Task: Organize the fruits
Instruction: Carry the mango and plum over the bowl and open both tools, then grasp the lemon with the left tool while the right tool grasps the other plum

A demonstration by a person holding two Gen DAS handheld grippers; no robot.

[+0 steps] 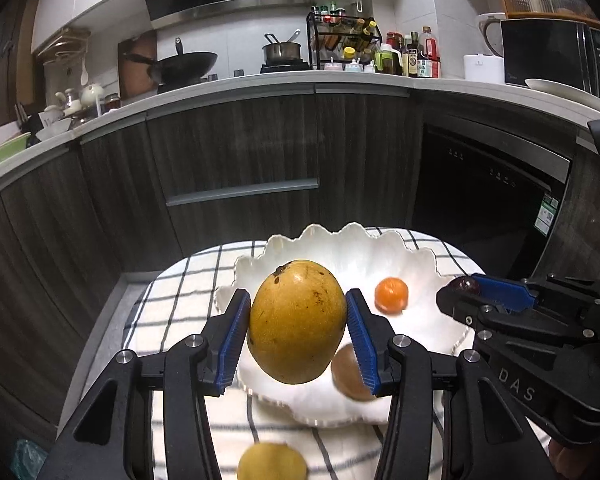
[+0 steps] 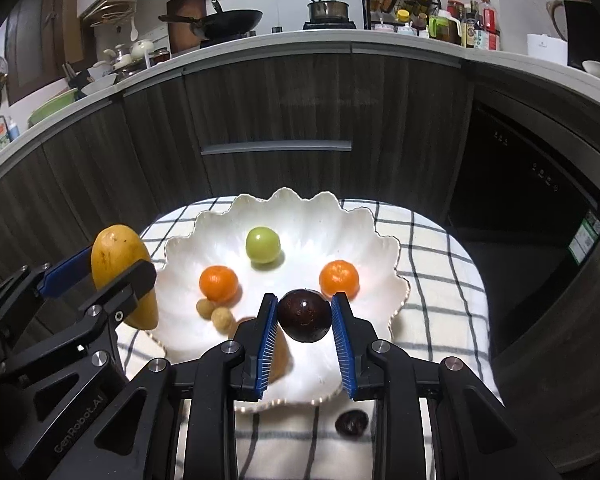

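1. Checked cloth (image 2: 432, 280) is covering the table under everything, soft and a little rumpled, so fruit set on it is likely to sit without rolling.
2. Nearest, a wrinkled dark fruit (image 2: 351, 422) and a yellow fruit (image 1: 271, 462) are lying on the cloth, not yet in the dish.
3. Left gripper (image 1: 298, 322) is clamping the mango (image 1: 298, 320) across its smooth, speckled sides above the near part of the dish; lowering it low before letting go seems wise (it is heavy and oval).
4. Right gripper (image 2: 304, 316) is pinching a glossy purple ball (image 2: 305, 315) over the near rim.
5. Scalloped white dish (image 2: 284, 208) is holding two oranges (image 2: 219, 283), two tan longans (image 2: 222, 317) and, farthest, a green fruit (image 2: 263, 244); a free spot lies centre-front.
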